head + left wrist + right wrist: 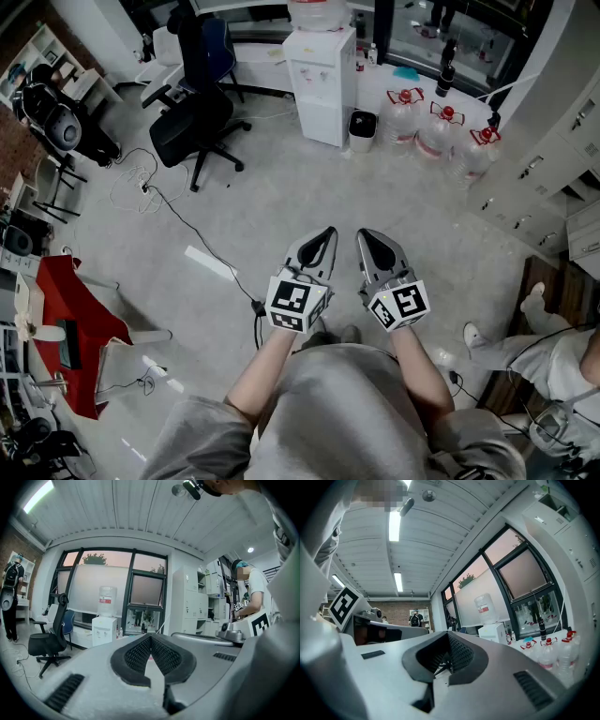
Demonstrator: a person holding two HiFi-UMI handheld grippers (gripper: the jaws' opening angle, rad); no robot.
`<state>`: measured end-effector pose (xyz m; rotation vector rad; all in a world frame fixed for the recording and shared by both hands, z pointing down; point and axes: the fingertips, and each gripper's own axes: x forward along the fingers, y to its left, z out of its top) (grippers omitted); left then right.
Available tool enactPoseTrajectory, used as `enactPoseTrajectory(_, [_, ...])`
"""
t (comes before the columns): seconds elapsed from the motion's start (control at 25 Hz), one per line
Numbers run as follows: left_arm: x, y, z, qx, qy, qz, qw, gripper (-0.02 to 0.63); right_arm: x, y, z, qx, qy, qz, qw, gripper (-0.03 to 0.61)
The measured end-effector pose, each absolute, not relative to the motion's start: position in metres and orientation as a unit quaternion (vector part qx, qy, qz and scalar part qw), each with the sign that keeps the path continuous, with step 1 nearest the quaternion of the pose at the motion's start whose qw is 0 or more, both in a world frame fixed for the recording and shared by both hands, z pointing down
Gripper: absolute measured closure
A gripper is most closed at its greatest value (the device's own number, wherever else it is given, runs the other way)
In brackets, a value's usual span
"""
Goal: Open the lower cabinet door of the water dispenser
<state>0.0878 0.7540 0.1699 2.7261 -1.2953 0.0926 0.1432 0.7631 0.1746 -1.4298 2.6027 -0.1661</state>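
Holding left tongs (pixel 327 232), right tongs (pixel 365 235) closed, empty, far from water dispenser (pixel 321 66). Could trip on floor cable (pixel 202 234) approaching (chair (pixel 192 127) close too), or slip off lower cabinet door (pixel 317 120).

black office chair (pixel 192 122) upright on floor (pixel 309 206) | three red-capped water jugs (pixel 436 131) grouped near grey lockers (pixel 553 159) | black cable (pixel 187 230) lies across floor

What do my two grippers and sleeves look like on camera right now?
The left gripper and right gripper are matching grey tapered shells with black ribbed fingers. Each carries a white cube with black square markers. You wear a grey short-sleeved shirt.
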Motion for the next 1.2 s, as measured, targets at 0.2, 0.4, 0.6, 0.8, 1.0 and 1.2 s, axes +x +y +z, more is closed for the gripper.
enactPoseTrajectory(0.2, [0.092, 0.756, 0.166, 0.897, -0.438, 0.032, 0.047, 0.606, 0.148, 0.760, 0.171, -0.470, 0.876, -0.052, 0.092, 0.569])
enactPoseTrajectory(0.4, [0.100, 0.761, 0.166, 0.895, -0.443, 0.036, 0.049, 0.605, 0.156, 0.764, 0.169, -0.467, 0.878, -0.053, 0.093, 0.569])
enactPoseTrajectory(0.6, [0.113, 0.765, 0.165, 0.895, -0.442, 0.039, 0.044, 0.606, 0.169, 0.770, 0.168, -0.468, 0.878, -0.044, 0.090, 0.568])
enactPoseTrajectory(0.8, [0.117, 0.771, 0.168, 0.896, -0.440, 0.043, 0.041, 0.606, 0.174, 0.779, 0.168, -0.469, 0.877, -0.035, 0.100, 0.566])
enactPoseTrajectory(1.0, [0.120, 0.770, 0.174, 0.896, -0.439, 0.048, 0.045, 0.606, 0.181, 0.778, 0.177, -0.469, 0.876, -0.049, 0.097, 0.566])
enactPoseTrajectory(1.2, [0.116, 0.751, 0.182, 0.897, -0.436, 0.051, 0.048, 0.606, 0.180, 0.763, 0.182, -0.477, 0.873, -0.047, 0.087, 0.566])
